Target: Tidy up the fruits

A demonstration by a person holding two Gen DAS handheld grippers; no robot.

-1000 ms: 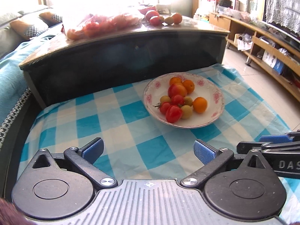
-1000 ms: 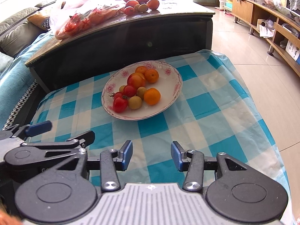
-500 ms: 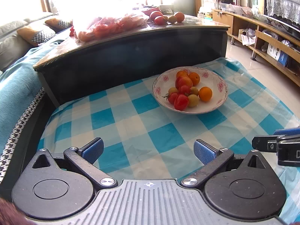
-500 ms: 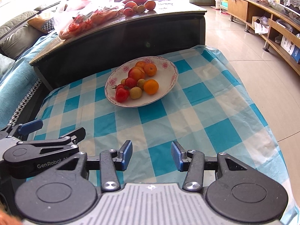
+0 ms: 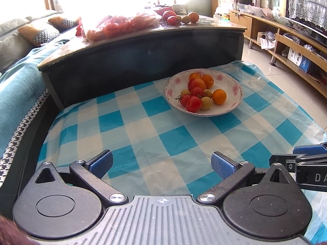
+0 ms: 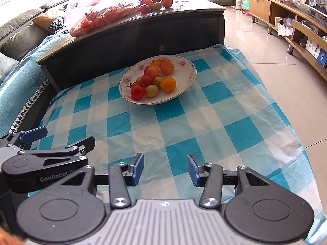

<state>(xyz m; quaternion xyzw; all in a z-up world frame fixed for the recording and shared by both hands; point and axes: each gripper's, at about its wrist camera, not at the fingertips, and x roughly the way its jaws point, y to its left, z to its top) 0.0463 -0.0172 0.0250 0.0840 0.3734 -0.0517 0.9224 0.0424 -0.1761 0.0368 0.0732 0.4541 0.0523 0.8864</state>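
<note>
Living-room setting is recorded in the left wrist view: a blue-and-white checked cloth [image 5: 155, 122] is spread over a low surface, with a dark coffee table [image 5: 143, 47] behind it and a wooden shelf unit along the right wall. A flowered plate [image 5: 235, 87] is seen on the far part of the cloth, carrying oranges, an apple, tomatoes and small yellow-green fruits in one mixed cluster. On the coffee table a plastic bag of fruit [image 5: 122, 23] and a few loose fruits [image 5: 180, 18] are noted, well apart from the plate. The left gripper [image 5: 162, 162] is held over bare cloth, its jaws spread wide with nothing between them. The right gripper [image 5: 302, 159] is partly seen at the right edge. In the right wrist view, the plate [image 6: 189, 77] is again seen on the far part of the cloth, with the loose fruits [image 6: 157, 4] and the bag [image 6: 100, 14] on the table beyond. The right gripper [image 6: 165, 168] is also released, jaws parted and empty over the cloth, and the left gripper [image 6: 59, 140] is seen just beside it at the lower left. Progress is judged as follows: a plateful has been gathered, yet the fruits are unsorted and more remain on the table, so either sorting or further collecting is left; which is intended cannot be told.
</note>
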